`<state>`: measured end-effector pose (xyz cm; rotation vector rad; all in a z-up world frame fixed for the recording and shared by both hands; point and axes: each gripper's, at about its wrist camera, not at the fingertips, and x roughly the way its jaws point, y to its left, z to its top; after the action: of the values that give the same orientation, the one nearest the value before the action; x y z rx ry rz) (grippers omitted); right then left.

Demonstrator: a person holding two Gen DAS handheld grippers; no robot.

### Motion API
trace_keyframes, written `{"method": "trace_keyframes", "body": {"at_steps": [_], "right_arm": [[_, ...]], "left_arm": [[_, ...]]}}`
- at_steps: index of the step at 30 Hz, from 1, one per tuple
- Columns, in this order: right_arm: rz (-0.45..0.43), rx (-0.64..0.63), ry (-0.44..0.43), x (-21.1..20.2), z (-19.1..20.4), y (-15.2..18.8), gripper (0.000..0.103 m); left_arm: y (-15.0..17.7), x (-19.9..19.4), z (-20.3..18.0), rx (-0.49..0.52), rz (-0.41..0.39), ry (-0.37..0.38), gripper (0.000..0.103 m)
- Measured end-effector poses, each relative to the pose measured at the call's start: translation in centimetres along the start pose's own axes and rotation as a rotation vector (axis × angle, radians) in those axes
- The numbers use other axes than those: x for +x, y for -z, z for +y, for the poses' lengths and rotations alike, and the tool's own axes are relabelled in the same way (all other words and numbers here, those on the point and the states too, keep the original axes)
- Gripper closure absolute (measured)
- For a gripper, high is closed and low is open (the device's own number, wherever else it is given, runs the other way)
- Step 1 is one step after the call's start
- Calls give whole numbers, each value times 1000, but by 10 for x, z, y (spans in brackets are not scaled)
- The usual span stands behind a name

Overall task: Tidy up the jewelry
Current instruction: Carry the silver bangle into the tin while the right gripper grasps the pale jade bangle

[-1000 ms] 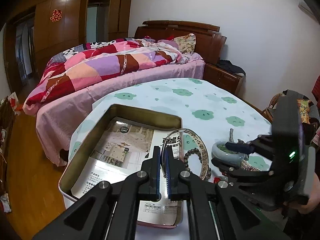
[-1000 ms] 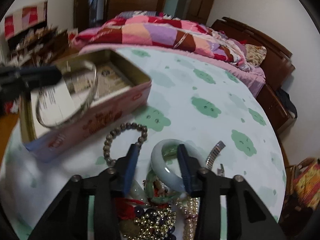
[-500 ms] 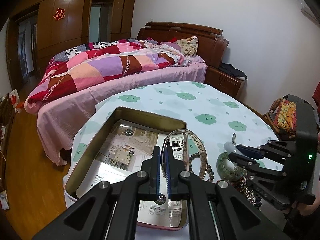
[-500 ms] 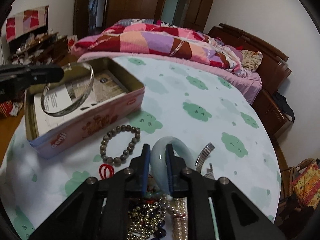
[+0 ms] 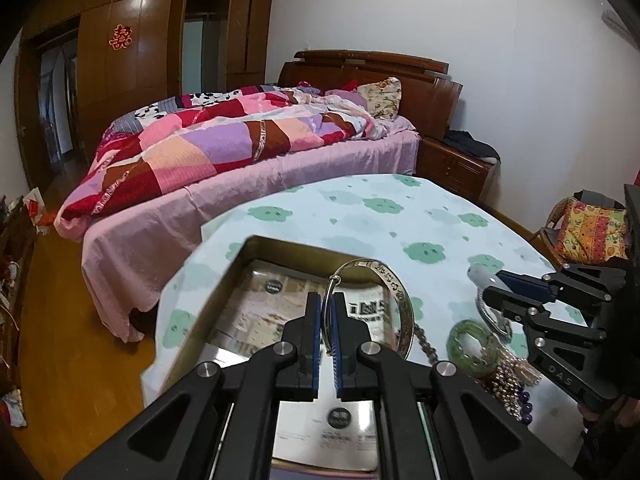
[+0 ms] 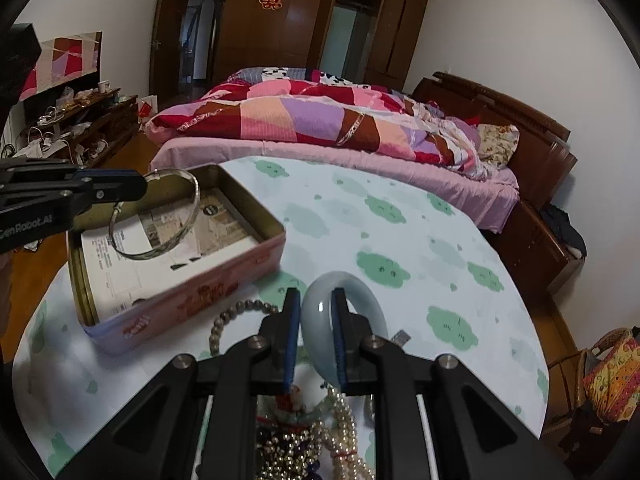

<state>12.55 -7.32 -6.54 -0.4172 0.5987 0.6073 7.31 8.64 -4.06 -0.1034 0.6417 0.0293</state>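
Observation:
My left gripper [image 5: 327, 300] is shut on a thin silver bangle [image 5: 400, 300], which hangs over the open pink tin [image 5: 280, 245] lined with printed paper. In the right wrist view the same silver bangle [image 6: 194, 204] dangles above the tin [image 6: 192, 300] from the left gripper [image 6: 140, 184]. My right gripper [image 6: 316, 300] is shut on a pale jade bangle [image 6: 344, 280], held upright above the jewelry pile [image 6: 304, 440]. In the left wrist view the right gripper [image 5: 486, 286] shows at the right edge with the jade bangle [image 5: 478, 274] in its tips.
A brown bead bracelet [image 6: 224, 320] lies by the tin's near wall. A green bangle [image 5: 472, 344], pearl strands [image 6: 344, 420] and a metal watch strap [image 6: 402, 336] lie on the round table's cloud-print cloth [image 6: 380, 220]. A bed [image 6: 320, 120] stands beyond the table.
My right gripper closed on the jade bangle and raised it off the pile. The left gripper kept its hold on the silver bangle over the tin.

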Motion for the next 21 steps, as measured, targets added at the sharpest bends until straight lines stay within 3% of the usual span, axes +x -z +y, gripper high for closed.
{"method": "trace_keyframes", "body": {"at_steps": [21], "right_arm": [[-106,-55,-44,15,33,-47,86]], "left_arm": [[-17,22,37,-6,20,-66,99]]}}
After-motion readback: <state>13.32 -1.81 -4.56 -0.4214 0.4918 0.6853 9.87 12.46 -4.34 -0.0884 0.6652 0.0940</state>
